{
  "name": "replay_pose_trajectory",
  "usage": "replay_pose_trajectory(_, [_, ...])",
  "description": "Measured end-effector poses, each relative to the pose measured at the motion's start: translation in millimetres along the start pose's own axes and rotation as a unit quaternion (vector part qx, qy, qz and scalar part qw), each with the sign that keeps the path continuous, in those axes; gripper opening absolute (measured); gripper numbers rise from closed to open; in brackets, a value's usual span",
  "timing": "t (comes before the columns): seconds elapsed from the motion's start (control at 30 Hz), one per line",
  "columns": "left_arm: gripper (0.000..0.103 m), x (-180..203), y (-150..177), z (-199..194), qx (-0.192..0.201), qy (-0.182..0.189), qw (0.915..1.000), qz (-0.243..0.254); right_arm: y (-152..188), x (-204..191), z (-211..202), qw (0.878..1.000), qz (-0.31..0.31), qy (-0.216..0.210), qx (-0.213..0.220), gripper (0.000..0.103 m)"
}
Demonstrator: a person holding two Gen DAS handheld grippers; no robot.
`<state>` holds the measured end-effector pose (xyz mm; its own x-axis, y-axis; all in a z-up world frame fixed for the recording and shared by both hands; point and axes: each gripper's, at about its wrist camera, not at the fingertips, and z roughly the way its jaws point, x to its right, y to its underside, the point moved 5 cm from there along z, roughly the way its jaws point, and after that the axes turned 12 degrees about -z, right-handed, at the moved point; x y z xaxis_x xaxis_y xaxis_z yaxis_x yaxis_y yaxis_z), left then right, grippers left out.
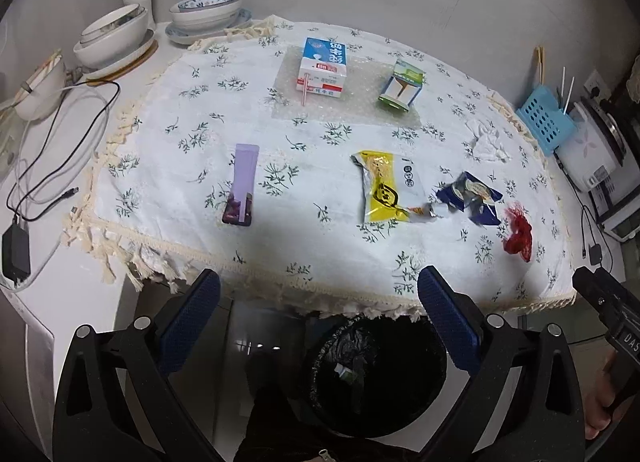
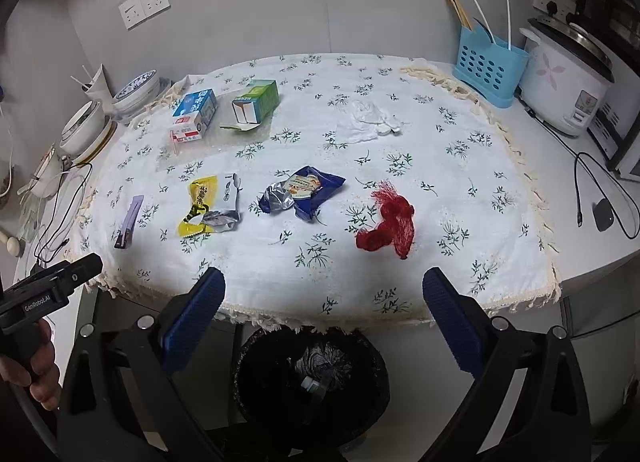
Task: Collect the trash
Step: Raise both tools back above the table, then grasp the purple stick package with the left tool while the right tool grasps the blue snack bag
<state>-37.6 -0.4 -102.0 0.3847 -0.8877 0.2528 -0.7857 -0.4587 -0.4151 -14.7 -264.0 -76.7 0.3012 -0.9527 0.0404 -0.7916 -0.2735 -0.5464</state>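
trash is all on the surface, none gripped. red net (image 2: 386,218) near right, crumpled mesh, soft. blue wrapper (image 2: 302,192) and yellow wrapper (image 2: 210,202) mid, torn foil-lined film, crinkled and flat. purple sachet (image 2: 129,222) near left, thin strip. tissue (image 2: 370,122) far right of centre, wadded white. blue carton (image 2: 194,114) and green carton (image 2: 256,104) far left, rigid card boxes, green one open at the end, both on a clear bubble sheet (image 1: 348,98).

bin (image 2: 312,378) on the floor just under the near edge, black liner, a few bits already in it.

left gripper (image 1: 318,294) and right gripper (image 2: 322,294): jaws wide apart, empty, hovering off the near edge above the bin.

step looks like between picks: choosing the next item. likely next: reach right gripper to the red net, pinch from above. the cloth (image 2: 280,262) is loose and could bunch with it.
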Motion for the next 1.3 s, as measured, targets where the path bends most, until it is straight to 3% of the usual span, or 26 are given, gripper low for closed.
replay_pose_trajectory(0.5, [0.094,-37.7,-62.4,51.2,-0.033,-0.035,0.9988,-0.006,-49.2,-8.2,64.5,0.999,0.007,0.011,-0.044,0.095])
replay_pose_trajectory(0.83, [0.086,-71.2,-88.3,96.7,-0.072,-0.071,0.9947,-0.021,-70.6,-4.8,114.1,0.996,0.031,0.016,-0.085,0.095])
replay_pose_trajectory(1.13, [0.074,-69.6,-95.1,122.1,-0.092,-0.081,0.9924,0.0,-75.0,2.0,153.9,0.989,0.066,0.012,-0.13,0.078])
replay_pose_trajectory(1.3, [0.061,-67.7,-93.7,130.4,-0.103,-0.082,0.9912,0.008,-72.8,2.9,169.8,0.985,0.088,0.001,-0.15,0.068])
